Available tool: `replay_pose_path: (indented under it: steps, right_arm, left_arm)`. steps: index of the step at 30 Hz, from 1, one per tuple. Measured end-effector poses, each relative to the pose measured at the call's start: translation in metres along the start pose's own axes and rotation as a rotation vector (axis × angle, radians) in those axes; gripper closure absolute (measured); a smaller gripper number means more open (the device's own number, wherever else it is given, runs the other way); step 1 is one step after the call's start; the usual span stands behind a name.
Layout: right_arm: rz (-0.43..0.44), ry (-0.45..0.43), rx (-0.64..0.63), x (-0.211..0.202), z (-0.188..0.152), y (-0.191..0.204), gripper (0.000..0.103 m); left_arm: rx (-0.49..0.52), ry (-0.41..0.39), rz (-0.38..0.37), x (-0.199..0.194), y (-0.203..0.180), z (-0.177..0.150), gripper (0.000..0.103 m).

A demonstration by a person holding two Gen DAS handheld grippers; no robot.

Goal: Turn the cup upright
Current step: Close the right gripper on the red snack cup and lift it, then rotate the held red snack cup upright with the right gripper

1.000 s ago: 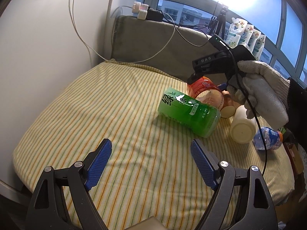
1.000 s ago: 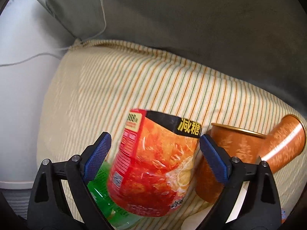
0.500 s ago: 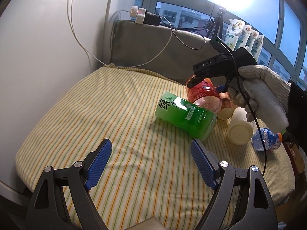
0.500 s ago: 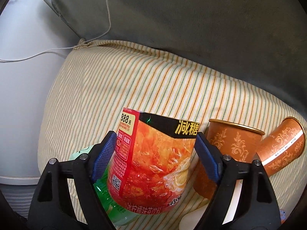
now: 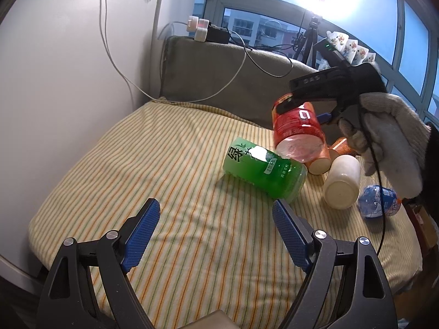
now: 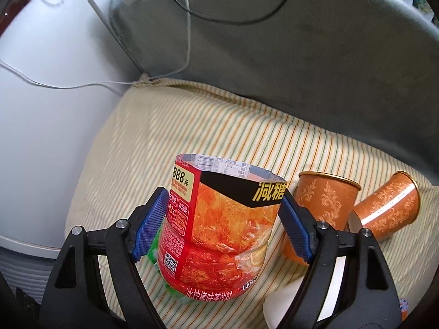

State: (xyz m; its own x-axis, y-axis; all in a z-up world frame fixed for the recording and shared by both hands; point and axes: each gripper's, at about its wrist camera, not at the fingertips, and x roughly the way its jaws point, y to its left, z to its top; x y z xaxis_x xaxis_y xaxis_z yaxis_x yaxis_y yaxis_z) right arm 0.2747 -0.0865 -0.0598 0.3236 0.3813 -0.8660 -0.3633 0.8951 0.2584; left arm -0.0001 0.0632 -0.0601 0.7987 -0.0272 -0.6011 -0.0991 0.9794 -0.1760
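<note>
Black frames w/ silver screws, blue ribbed fingers [image 5: 141,230], grey knit glove [image 5: 389,142].

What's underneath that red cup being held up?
Below the red cup, lifted in the right gripper, lies the green cup on its side on the striped cushion. What's beneath the green one is hidden.

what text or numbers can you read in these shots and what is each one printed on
"888元": yellow panel on the red cup held in the right claw.
"减糖": black band near that cup's rim.
"冰柠檬味茶饮料": along its lower edge.
"绿": green cup lying on the striped cushion.
"DAS": side of the right claw's body, seen from the left wrist.
Red cup's fine print, barcode and QR code: too small.
</note>
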Motion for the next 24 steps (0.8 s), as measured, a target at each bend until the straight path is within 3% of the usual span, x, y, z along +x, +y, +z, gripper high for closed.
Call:
replay_pose_path:
  steps: [3, 11, 19, 24]
  right_arm:
    - [-0.004, -0.049, -0.005, -0.022, -0.004, -0.001, 0.021]
    - [0.113, -0.096, -0.023, -0.084, -0.034, -0.001, 0.021]
    - [0.186, -0.020, -0.031, -0.099, -0.089, -0.003, 0.020]
    - [0.204, 0.049, 0.023, -0.083, -0.127, -0.014, 0.020]
  left_arm:
    - [0.006, -0.005, 0.002, -0.003, -0.002, -0.001, 0.019]
    - [0.031, -0.016, -0.003, -0.012, -0.016, -0.002, 0.019]
    - [0.052, -0.024, -0.017, -0.017, -0.029, -0.003, 0.019]
    - [0.045, 0.026, -0.061, -0.010, -0.032, -0.003, 0.019]
